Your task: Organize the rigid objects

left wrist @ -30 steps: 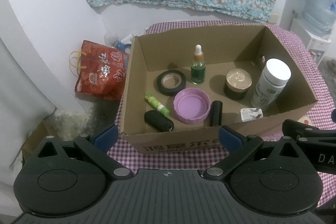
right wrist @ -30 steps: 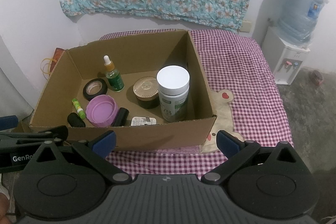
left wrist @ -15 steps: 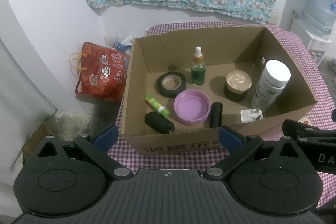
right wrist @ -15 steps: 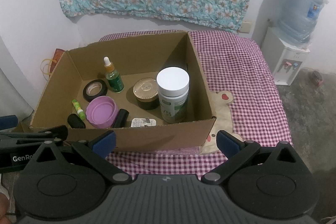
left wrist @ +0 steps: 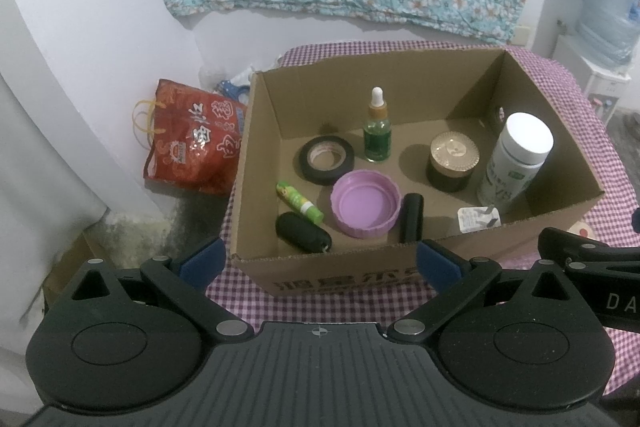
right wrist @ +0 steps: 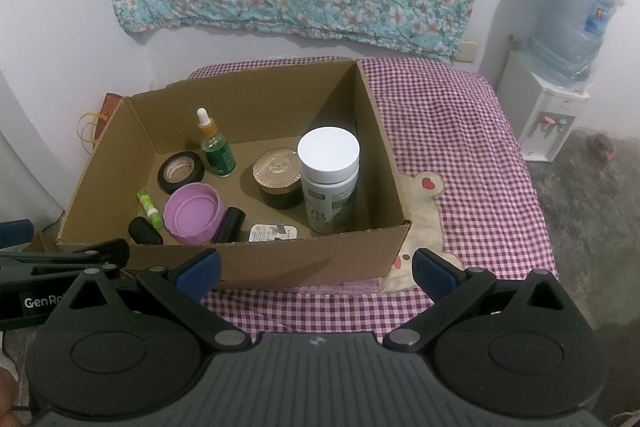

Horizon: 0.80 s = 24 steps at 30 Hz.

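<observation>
An open cardboard box (left wrist: 256, 155) (right wrist: 384, 147) stands on a checked cloth. In it are a white-capped bottle (left wrist: 516, 159) (right wrist: 330, 173), a gold-lidded dark jar (left wrist: 452, 161) (right wrist: 279, 177), a green dropper bottle (left wrist: 377, 131) (right wrist: 214, 145), a black tape roll (left wrist: 326, 159) (right wrist: 181, 171), a purple lid (left wrist: 365, 203) (right wrist: 194, 213), a green stick (left wrist: 299, 202) (right wrist: 150, 207), two black cylinders (left wrist: 303, 237) (left wrist: 412, 217) and a white plug (left wrist: 478, 219) (right wrist: 272, 233). My left gripper (left wrist: 318, 261) and right gripper (right wrist: 316, 265) are open and empty, in front of the box's near wall.
A red bag (left wrist: 192, 143) lies on the floor left of the box. A water dispenser (right wrist: 560, 99) stands at the right. The checked cloth (right wrist: 460, 131) stretches right of the box, with a cream patch (right wrist: 420, 211) by the box corner.
Both grippers have drifted very slightly; the box looks marginally farther in both views. Nothing was taken hold of or let go.
</observation>
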Tool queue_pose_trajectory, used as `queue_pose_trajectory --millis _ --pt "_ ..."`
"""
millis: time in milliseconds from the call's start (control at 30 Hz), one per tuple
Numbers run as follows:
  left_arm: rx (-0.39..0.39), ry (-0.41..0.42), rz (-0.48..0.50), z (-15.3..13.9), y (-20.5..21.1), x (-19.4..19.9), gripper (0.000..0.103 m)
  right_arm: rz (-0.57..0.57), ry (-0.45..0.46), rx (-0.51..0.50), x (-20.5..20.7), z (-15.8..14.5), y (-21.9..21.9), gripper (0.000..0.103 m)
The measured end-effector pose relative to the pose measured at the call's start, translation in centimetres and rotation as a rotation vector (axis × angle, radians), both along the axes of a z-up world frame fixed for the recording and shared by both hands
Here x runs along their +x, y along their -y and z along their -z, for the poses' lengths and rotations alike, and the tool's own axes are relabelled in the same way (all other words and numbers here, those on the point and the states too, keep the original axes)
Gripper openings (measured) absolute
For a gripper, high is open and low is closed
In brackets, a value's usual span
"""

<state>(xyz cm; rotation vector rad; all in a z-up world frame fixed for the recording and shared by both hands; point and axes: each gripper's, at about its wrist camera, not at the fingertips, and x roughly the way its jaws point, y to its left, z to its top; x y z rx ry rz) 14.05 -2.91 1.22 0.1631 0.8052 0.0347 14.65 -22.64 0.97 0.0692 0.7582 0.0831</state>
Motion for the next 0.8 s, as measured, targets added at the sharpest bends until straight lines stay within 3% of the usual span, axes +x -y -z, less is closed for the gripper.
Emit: queue_pose_trajectory --millis 800 --pt "0.002 0.000 0.001 -0.05 0.01 0.08 0.102 -0.001 -0.004 0.003 0.06 -0.10 0.27 0.103"
